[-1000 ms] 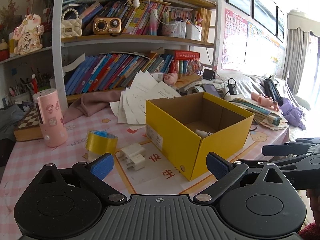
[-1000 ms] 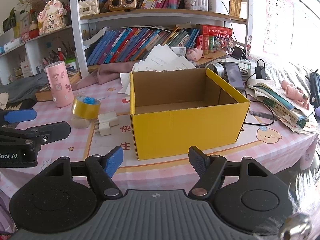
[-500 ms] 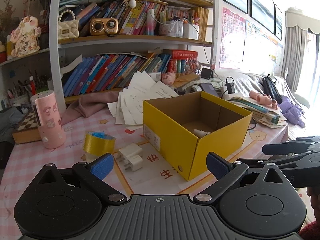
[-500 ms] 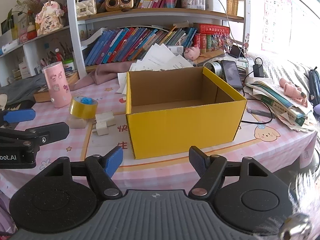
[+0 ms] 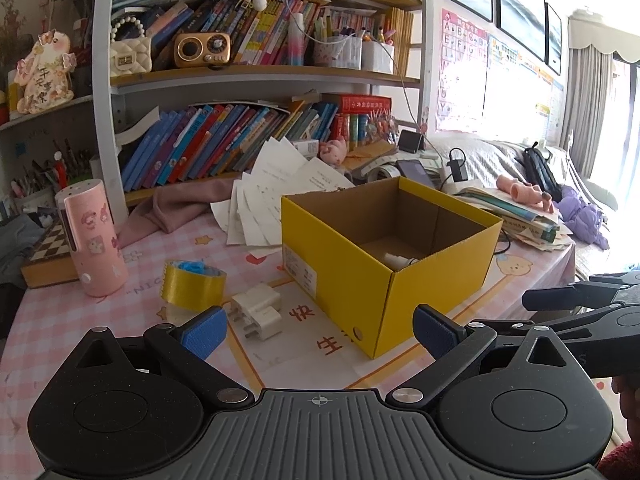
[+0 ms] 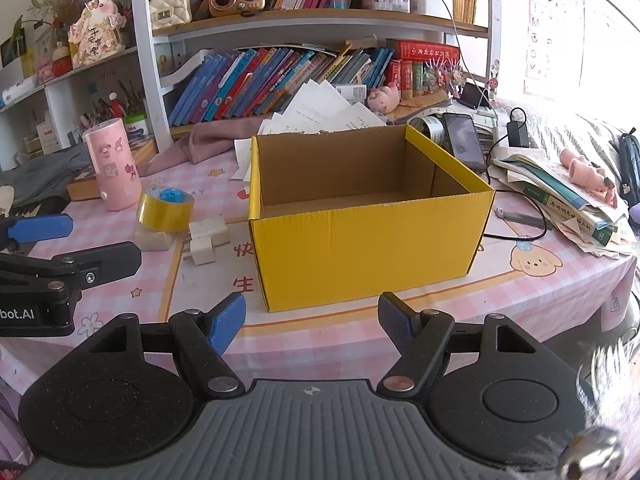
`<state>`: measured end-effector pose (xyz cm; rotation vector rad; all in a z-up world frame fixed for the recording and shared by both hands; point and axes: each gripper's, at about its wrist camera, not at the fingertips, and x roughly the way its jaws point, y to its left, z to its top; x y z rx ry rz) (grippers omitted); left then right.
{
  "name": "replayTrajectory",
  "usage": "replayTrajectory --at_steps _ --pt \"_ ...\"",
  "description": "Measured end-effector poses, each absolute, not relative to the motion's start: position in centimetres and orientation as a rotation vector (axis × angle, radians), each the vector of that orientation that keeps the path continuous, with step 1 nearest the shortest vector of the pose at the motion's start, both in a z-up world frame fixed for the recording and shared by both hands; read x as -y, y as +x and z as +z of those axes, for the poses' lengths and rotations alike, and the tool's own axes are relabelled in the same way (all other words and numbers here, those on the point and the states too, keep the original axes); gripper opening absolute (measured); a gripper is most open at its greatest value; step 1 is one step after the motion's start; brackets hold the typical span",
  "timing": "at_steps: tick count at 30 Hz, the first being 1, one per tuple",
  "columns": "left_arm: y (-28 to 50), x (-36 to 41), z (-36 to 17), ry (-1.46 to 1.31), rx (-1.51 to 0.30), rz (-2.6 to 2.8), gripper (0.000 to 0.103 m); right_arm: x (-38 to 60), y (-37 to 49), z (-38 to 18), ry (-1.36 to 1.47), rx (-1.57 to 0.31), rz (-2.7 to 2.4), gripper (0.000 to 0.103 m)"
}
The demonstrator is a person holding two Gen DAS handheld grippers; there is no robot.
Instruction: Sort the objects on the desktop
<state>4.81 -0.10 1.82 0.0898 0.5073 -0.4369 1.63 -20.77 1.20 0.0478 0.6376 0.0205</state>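
On the far left of the pink checked tablecloth (image 5: pixel 60 312) stands an upright pink cylindrical container with cartoon stickers (image 5: pixel 94 240), in front of a wooden chessboard box (image 5: pixel 46 252). Just to its right lies a roll of yellow adhesive tape (image 5: pixel 192 284) with a crumpled blue scrap in its core; in the right wrist view the roll (image 6: pixel 165 210) rests partly on a small beige block (image 6: pixel 152 240). Next come two white plug adapters (image 5: pixel 258 312), touching each other, between the tape and the box.

The left gripper (image 5: pixel 318 330) hangs low over the near edge of the table, its blue-padded fingers (image 5: pixel 204 330) spread apart with nothing between them.

Right of the adapters sits the open yellow cardboard box (image 5: pixel 348 276), brown inside, with a small white object (image 5: pixel 398 260) lying on its floor. Behind it, loose white paper sheets (image 5: pixel 280 192) fan out below a bookshelf of leaning books (image 5: pixel 224 140).

The right gripper (image 6: pixel 312 326) is held before the box's near wall (image 6: pixel 368 248), fingers standing apart and empty. Further right, a black phone (image 6: pixel 462 140) and a stack of books and papers (image 6: pixel 568 200) lie on the table.
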Motion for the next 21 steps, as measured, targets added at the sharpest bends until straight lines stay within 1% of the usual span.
replayTrajectory --at_steps 21 --pt "5.11 0.18 1.4 0.096 -0.521 -0.448 0.101 20.62 1.99 0.84 0.053 -0.653 0.015 0.072"
